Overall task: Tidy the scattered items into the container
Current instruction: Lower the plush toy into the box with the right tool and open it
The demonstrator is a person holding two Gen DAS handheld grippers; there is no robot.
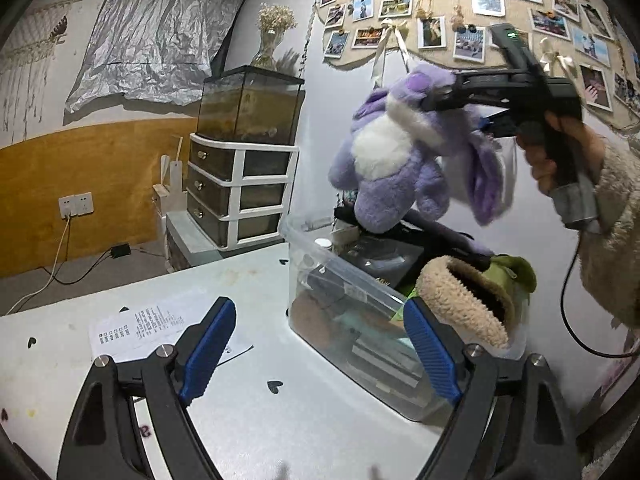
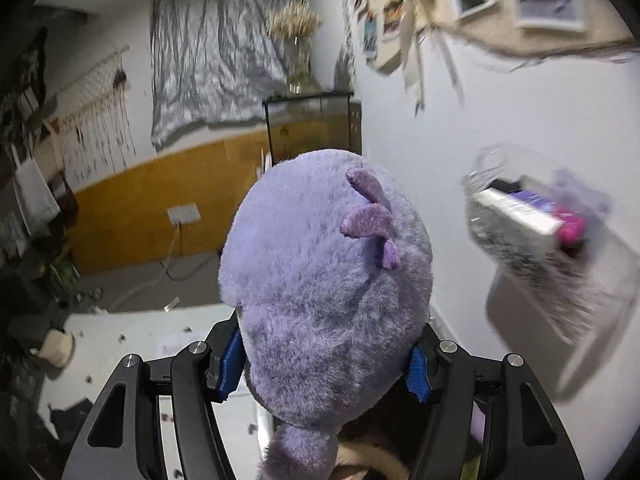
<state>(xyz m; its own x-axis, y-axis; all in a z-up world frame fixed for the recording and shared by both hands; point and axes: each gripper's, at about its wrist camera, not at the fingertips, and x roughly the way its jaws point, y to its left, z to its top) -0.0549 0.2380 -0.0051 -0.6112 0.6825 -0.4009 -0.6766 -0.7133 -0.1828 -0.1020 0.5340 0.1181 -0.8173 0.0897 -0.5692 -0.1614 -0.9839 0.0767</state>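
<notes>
A purple and white plush toy [image 1: 392, 160] hangs in the air above the clear plastic container [image 1: 316, 280]. My right gripper [image 1: 436, 100] is shut on its head, and a hand [image 1: 560, 156] holds that gripper's grip. In the right wrist view the plush [image 2: 320, 272] fills the middle, squeezed between the two blue pads of my right gripper [image 2: 324, 368]. My left gripper [image 1: 320, 354] stands open low over the white table [image 1: 260, 420], just in front of the container, with nothing held. A tan fleece slipper [image 1: 468, 300] with a green outside lies on top of the full container's near right corner.
A printed paper sheet [image 1: 160, 320] lies on the table left of the container. Behind stand a white drawer unit [image 1: 240, 184] with a glass tank [image 1: 250, 108] on it. A photo board [image 1: 460, 8] hangs on the wall. A clear wall pocket [image 2: 532, 220] holds boxes.
</notes>
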